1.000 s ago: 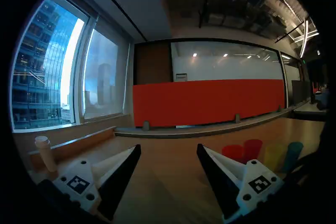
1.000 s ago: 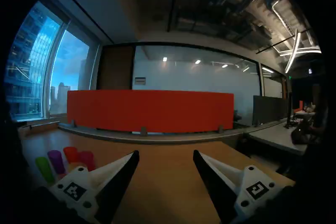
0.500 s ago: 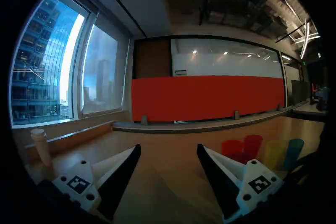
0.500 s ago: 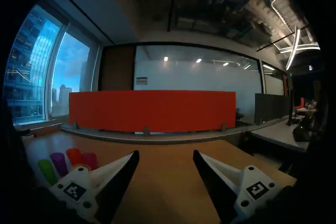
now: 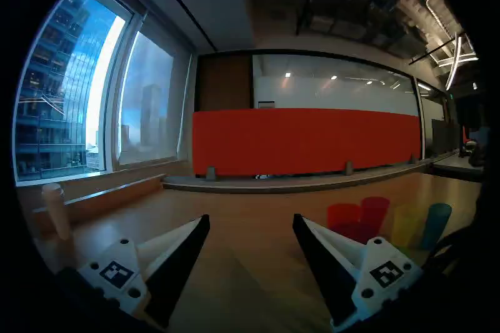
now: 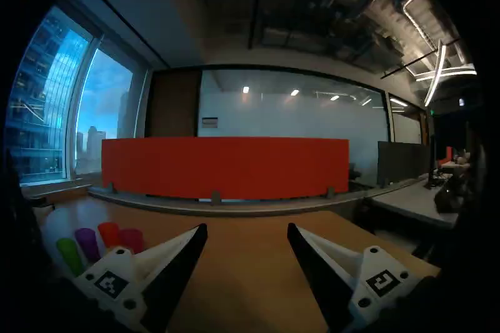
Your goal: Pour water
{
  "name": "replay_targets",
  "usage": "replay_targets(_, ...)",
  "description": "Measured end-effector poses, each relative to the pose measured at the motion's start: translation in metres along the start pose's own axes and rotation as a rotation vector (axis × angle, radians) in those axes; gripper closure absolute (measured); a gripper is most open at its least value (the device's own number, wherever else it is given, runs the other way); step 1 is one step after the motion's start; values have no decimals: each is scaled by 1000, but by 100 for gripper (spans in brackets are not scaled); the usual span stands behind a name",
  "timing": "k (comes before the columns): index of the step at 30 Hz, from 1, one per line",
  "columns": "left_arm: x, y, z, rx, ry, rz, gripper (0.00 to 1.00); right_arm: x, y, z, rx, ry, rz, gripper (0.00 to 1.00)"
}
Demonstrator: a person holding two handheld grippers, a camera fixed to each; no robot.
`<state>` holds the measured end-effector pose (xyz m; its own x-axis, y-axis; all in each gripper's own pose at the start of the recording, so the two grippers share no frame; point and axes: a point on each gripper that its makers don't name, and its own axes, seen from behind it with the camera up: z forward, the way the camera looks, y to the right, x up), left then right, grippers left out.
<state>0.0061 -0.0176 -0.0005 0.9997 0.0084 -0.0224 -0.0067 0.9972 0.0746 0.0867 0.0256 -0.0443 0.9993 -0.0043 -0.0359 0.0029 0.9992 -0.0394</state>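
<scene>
In the left gripper view my left gripper is open above the wooden table, nothing between its fingers. A tall pale bottle with a cap stands at the far left near the window ledge. Several coloured cups stand at the right behind the right finger: orange, red, yellow and teal. In the right gripper view my right gripper is open and empty over the table. Cups stand at its lower left: green, purple, orange and dark red.
A long orange divider panel runs along the table's far edge. Large windows are at the left. Another desk with dark objects stands off to the right.
The left gripper view has swung slightly, so the bottle has slid further left and the divider sits a bit higher. The right gripper view has barely shifted.
</scene>
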Motion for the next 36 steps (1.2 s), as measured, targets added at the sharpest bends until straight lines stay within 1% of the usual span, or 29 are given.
replay_targets(5,-1,0,0,-7,-3,-12,1,-2,1,0,-1,-2,7,1)
replay_targets(14,-5,4,1,-21,-19,-8,1,-3,1,1,-1,-2,7,1)
replay_targets(23,-6,6,2,-27,-21,-8,1,-3,3,-1,-2,-2,6,1)
replay_targets(32,-6,6,1,-29,-23,-7,1,-1,4,-4,2,2,-11,1)
replay_targets(36,-6,6,1,-29,-23,-7,1,1,3,-6,5,14,-15,1)
